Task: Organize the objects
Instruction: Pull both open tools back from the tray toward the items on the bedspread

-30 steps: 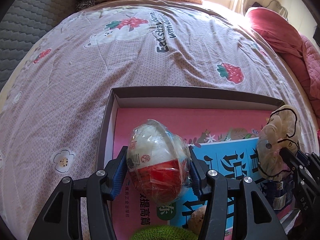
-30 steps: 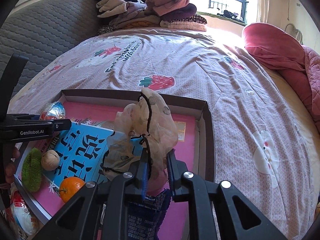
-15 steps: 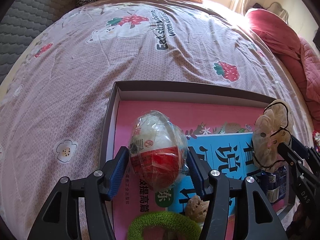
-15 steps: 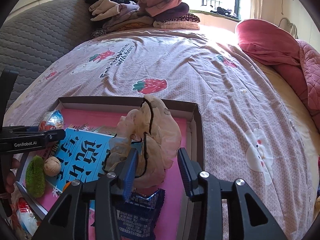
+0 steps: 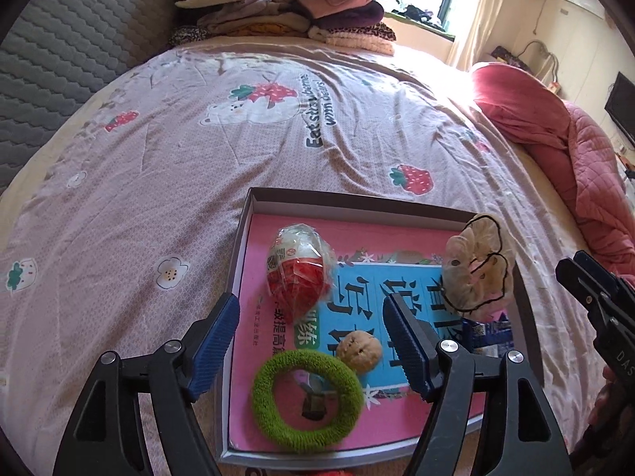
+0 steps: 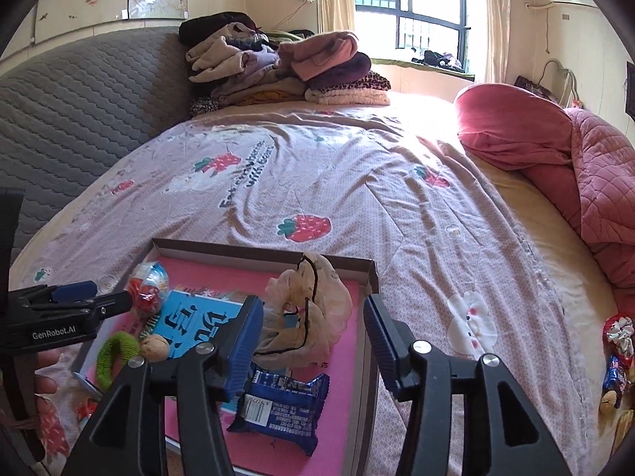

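The left claw (image 5: 313,341) is spread wide, its blue pads clear of everything. Just ahead of it, between and slightly beyond the fingertips, the wrapped egg-shaped toy (image 5: 299,273) lies released on the pink book (image 5: 397,238) inside the shallow box (image 5: 357,200). Below the claw's gap sit the green ring (image 5: 307,400) and, touching its upper right edge, the walnut (image 5: 359,351), closer to the right-hand finger. To the far right of this claw the beige scrunchie (image 5: 476,267) stands at the box's right side.

The right claw (image 6: 313,331) is likewise released, with nothing between its pads. The beige scrunchie (image 6: 313,309) rests directly ahead of it, nearer the left pad, on the book inside the box (image 6: 262,252). Beneath the left finger lies the blue snack packet (image 6: 281,408), partly tucked under the scrunchie. Off to this claw's left, the egg toy (image 6: 149,287) sits beside the tip of the left claw (image 6: 79,303), with the green ring (image 6: 113,359) and walnut (image 6: 155,349) nearer. The box rests on the strawberry-print bedspread (image 6: 317,182); folded clothes (image 6: 285,67) are piled far ahead.
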Demonstrator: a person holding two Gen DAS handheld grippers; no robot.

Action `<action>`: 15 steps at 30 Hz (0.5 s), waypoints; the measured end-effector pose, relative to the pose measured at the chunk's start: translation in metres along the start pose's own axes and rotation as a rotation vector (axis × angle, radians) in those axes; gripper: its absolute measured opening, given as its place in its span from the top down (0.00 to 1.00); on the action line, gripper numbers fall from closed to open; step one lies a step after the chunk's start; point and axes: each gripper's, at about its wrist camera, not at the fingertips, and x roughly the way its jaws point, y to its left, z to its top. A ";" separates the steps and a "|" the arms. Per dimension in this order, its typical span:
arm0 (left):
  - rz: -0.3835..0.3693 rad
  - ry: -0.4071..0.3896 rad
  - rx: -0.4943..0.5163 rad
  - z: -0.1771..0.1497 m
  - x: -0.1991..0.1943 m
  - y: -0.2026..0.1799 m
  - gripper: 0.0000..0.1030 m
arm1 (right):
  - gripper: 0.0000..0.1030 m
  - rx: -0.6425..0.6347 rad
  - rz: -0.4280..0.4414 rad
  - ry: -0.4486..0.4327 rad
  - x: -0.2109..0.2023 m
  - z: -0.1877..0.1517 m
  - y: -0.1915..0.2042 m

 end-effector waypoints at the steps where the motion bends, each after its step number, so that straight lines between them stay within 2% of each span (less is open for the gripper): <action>1: -0.006 -0.019 -0.001 -0.003 -0.009 -0.001 0.26 | 0.47 -0.002 0.004 -0.010 -0.008 0.000 0.001; 9: -0.028 -0.123 0.011 -0.024 -0.067 -0.010 0.25 | 0.42 -0.024 0.006 -0.109 -0.076 -0.004 0.005; 15: -0.037 -0.159 0.013 -0.049 -0.097 -0.019 0.25 | 0.38 -0.045 -0.008 -0.159 -0.111 -0.022 0.012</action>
